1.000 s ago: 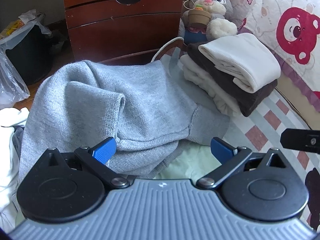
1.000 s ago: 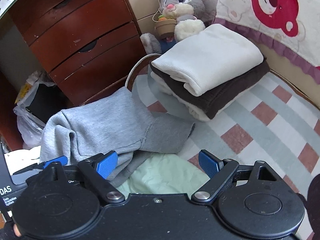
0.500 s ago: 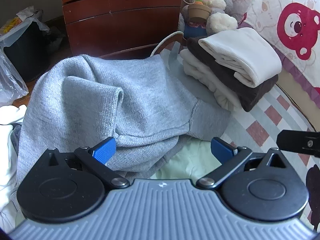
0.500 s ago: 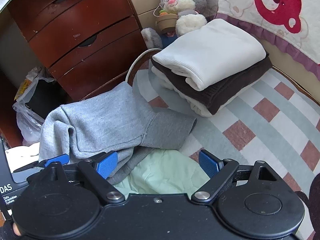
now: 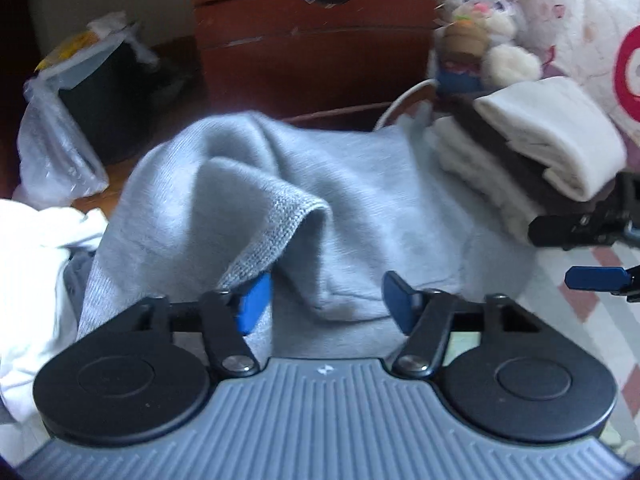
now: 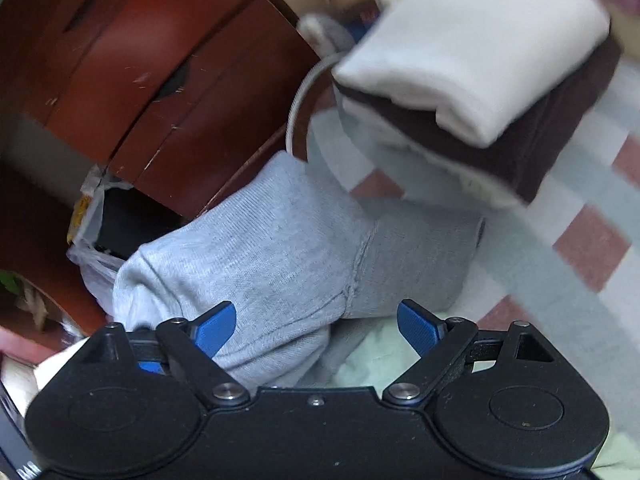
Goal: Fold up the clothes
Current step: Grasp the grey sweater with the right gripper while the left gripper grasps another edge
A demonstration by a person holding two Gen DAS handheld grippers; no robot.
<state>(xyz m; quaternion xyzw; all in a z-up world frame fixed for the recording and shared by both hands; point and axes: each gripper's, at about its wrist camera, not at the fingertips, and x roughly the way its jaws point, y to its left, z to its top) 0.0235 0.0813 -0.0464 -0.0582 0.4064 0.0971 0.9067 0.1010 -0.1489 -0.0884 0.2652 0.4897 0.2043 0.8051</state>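
Observation:
A crumpled grey knit sweater (image 5: 360, 200) lies on the bed, with a folded-over sleeve cuff (image 5: 280, 216) raised at its near left. My left gripper (image 5: 326, 300) is open right over the sweater's near edge, the cuff touching its left pad. In the right wrist view the grey sweater (image 6: 260, 252) fills the middle, and my right gripper (image 6: 316, 326) is open just above its near fold. A pale green garment (image 6: 380, 356) shows under the sweater. The right gripper's blue pad (image 5: 596, 278) appears at the right edge of the left wrist view.
A stack of folded white and brown clothes (image 5: 548, 152) sits at the right on the checked bedsheet (image 6: 580, 240). A plush rabbit (image 5: 480, 28) leans behind it. A wooden dresser (image 5: 316, 40) stands beyond the bed, a black bin with plastic bags (image 5: 84, 92) beside it. White cloth (image 5: 32, 264) lies left.
Both grippers have moved forward and down onto the grey sweater, the right one tilting left. The sweater's cuff now touches the left gripper's left pad. Both views are motion-blurred.

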